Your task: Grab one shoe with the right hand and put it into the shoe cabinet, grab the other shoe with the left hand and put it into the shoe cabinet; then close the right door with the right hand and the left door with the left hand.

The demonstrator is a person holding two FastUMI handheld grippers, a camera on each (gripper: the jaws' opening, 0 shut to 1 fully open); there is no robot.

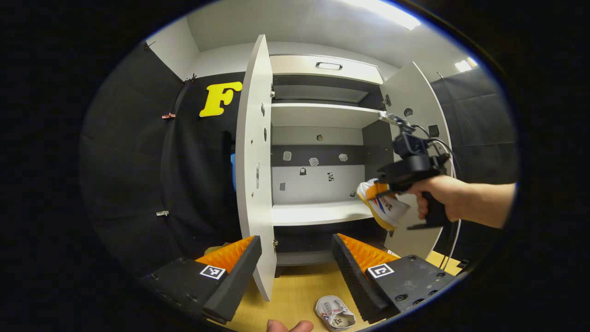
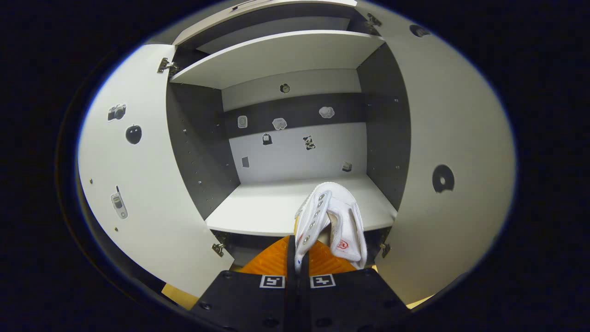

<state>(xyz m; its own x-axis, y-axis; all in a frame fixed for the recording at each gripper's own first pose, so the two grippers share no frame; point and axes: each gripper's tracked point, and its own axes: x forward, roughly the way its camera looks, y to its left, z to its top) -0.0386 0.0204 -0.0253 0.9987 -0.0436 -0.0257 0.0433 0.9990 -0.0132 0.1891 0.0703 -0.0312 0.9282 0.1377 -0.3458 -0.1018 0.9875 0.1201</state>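
In the left gripper view, our left gripper (image 1: 295,258) hung with its jaws wide and empty over the second shoe (image 1: 335,313) on the wooden floor (image 1: 295,295), while the right gripper (image 1: 392,184) carried 1 shoe (image 1: 385,207) before the shoe cabinet (image 1: 318,214). In the right gripper view, our right gripper (image 2: 297,263) pinched the shoe (image 2: 332,216) by its upper edge, just short of the shelf (image 2: 272,207). We judged it light, soft and floppy; the collar suited a grip.
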